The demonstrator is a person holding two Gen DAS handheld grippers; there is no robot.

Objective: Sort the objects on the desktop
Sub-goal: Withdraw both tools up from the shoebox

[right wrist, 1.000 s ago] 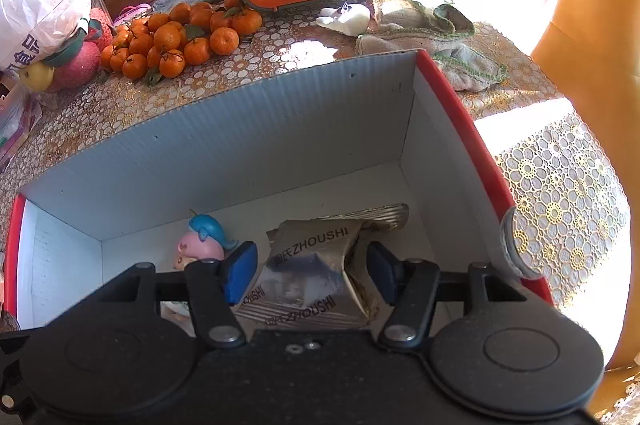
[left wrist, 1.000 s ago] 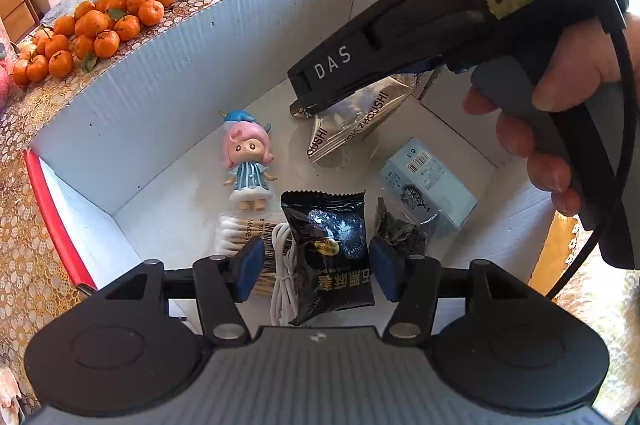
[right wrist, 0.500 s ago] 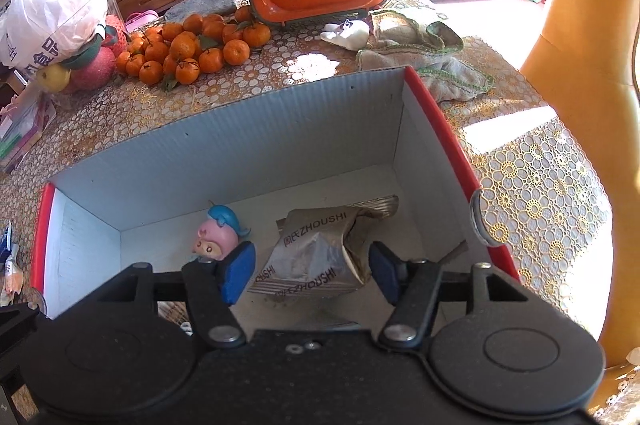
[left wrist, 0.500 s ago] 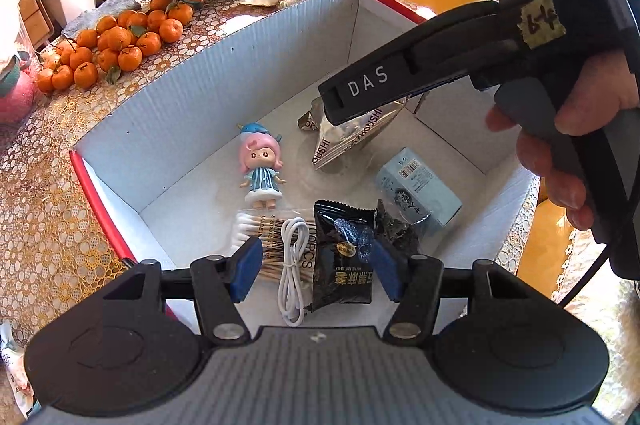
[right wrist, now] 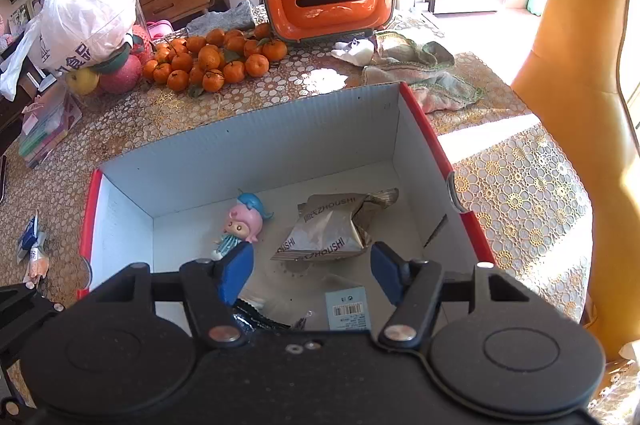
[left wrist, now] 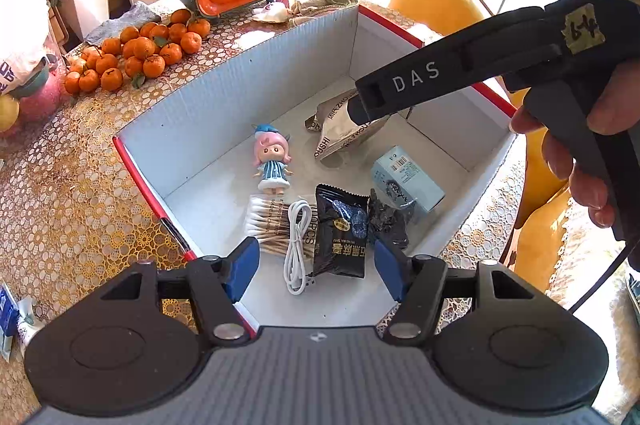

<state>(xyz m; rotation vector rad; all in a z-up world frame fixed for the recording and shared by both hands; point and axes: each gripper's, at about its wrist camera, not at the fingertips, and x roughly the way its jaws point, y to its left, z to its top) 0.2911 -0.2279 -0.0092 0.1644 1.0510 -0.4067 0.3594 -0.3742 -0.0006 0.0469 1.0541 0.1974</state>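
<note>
We see the left hand-held gripper [left wrist: 316,263] with its blue pads apart and widening, nothing between them; the black snack packet [left wrist: 340,231] and white cable [left wrist: 297,245] lie below on the floor of the box [left wrist: 224,105], untouched. The right hand-held gripper [right wrist: 312,269] is likewise apart and widening, empty, above the silver packet [right wrist: 328,229], which rests on the box floor near the far right corner. The doll [left wrist: 272,161] lies to its left, the pale blue carton [left wrist: 406,177] and cotton swabs [left wrist: 266,221] nearer us. The box sits on the desk [left wrist: 72,185] beside a heap of oranges [left wrist: 136,55].

Against the frame a second ago, both hand-held grippers have risen away from the box: more of its rim and the desk now show, the packets look smaller, and the pads stand wider.
</note>
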